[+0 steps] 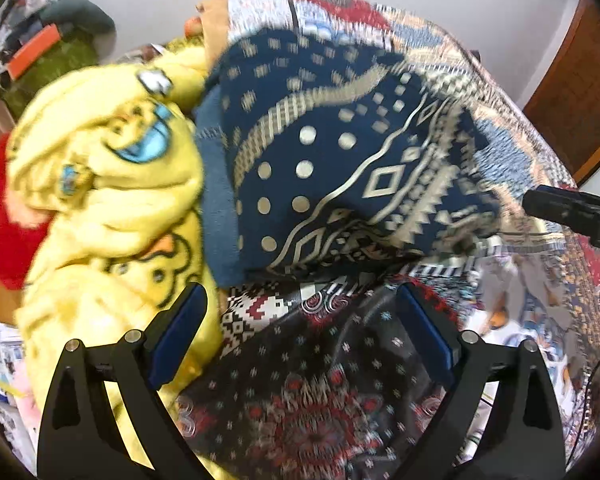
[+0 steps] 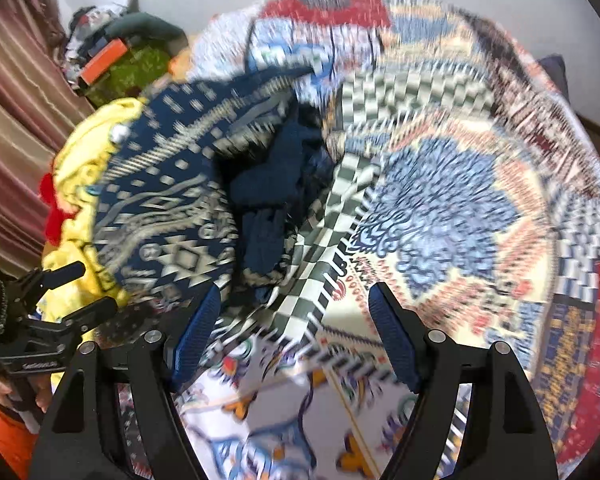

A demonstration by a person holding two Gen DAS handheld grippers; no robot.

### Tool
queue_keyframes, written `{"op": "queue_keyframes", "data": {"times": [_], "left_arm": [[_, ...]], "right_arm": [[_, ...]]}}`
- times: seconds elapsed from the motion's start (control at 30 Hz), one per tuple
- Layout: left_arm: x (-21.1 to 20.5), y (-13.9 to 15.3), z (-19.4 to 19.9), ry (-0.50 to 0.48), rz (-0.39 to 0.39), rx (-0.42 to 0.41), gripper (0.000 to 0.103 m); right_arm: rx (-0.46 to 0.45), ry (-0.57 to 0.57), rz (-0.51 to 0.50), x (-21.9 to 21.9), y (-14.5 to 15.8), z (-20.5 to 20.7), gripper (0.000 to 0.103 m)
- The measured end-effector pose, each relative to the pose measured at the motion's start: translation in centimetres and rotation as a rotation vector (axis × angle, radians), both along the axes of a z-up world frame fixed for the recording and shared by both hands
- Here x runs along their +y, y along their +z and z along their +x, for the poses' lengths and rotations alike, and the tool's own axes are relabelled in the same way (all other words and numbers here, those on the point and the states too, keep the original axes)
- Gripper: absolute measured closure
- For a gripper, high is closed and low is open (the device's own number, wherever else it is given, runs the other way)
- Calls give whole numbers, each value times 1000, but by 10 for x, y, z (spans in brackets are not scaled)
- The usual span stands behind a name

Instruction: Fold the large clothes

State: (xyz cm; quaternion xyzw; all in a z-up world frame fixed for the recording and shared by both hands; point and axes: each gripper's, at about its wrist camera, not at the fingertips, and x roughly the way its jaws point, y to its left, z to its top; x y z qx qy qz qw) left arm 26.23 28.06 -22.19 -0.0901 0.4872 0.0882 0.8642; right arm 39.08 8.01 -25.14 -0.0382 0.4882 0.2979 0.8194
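Note:
A navy garment with cream geometric print (image 1: pixel 340 176) lies bunched on a patterned bedspread (image 1: pixel 512 152). It also shows in the right wrist view (image 2: pixel 172 208), with its plain dark blue inside (image 2: pixel 276 184) turned up. My left gripper (image 1: pixel 302 304) is open and empty, just short of its near edge, over a dark red-and-black patterned cloth (image 1: pixel 308 392). My right gripper (image 2: pixel 296 300) is open and empty, above a green-and-white checked cloth (image 2: pixel 332 256) beside the navy garment. The right gripper's tip shows in the left wrist view (image 1: pixel 572 212); the left gripper shows in the right wrist view (image 2: pixel 56 312).
A crumpled yellow cartoon-print blanket (image 1: pixel 108 208) lies left of the navy garment, with a red plush item (image 1: pixel 4 232) beyond it. A pile with a green cushion and an orange strip (image 2: pixel 112 60) sits at the far left by striped curtains (image 2: pixel 16 112). A white wall is behind.

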Motion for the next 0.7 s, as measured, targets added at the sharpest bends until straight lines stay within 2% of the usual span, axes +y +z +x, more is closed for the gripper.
{"op": "queue_keyframes", "data": {"times": [0.2, 0.3, 0.4, 0.47, 0.57, 0.7], "left_arm": [[-18, 97, -49, 31, 58, -236, 7], [-34, 154, -82, 25, 95, -388, 7], [-61, 210, -126, 4, 141, -578, 7], [-77, 239, -156, -7, 174, -695, 7], [-100, 268, -193, 1, 235, -820, 7], [-120, 283, -227, 5, 263, -916, 7]], "right_arm": [[-187, 6, 137, -27, 84, -54, 30], [-305, 9, 219, -37, 132, -88, 30], [-438, 19, 307, -50, 178, -132, 30], [-504, 26, 354, -54, 195, -151, 30], [-590, 45, 425, -63, 218, -185, 30], [-685, 49, 484, -72, 232, -223, 28]]}}
